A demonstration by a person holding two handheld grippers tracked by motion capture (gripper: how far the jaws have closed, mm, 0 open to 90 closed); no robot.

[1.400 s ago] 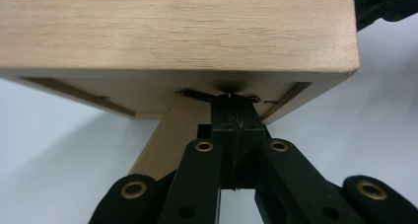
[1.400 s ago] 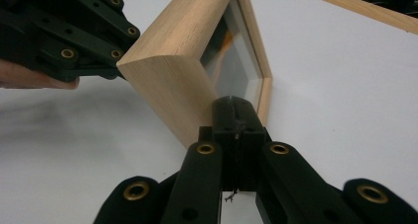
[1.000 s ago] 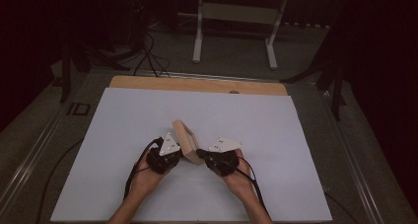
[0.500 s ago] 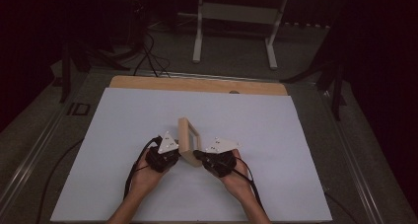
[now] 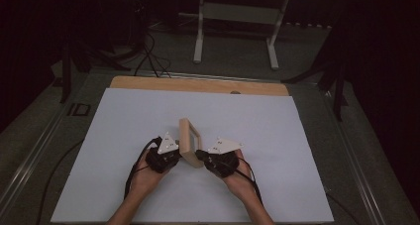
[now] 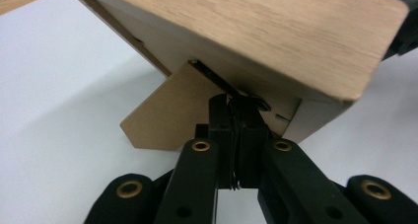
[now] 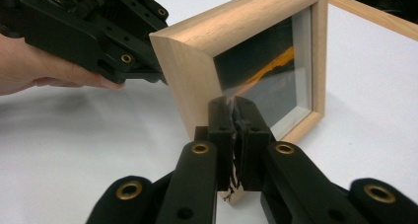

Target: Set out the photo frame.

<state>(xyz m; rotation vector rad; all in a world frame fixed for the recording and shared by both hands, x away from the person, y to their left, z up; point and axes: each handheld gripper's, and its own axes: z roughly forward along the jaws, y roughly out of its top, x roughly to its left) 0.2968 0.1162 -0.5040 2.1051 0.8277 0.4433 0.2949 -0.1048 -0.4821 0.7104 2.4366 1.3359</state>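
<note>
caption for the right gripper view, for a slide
Right gripper, jaws together, meets the wooden picture frame standing on the white table.

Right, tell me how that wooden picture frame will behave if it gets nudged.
The wooden picture frame looks stiff and probably light. It stands on its edge with a thin cardboard stand behind, so a sideways nudge could likely tip it. Its glass front seems fragile, and on the smooth white table it may slide easily.

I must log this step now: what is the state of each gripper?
Left gripper: fingers closed, at the back of the picture frame by its stand.
Right gripper: fingers closed, against the frame's front edge; grip unclear.
</note>
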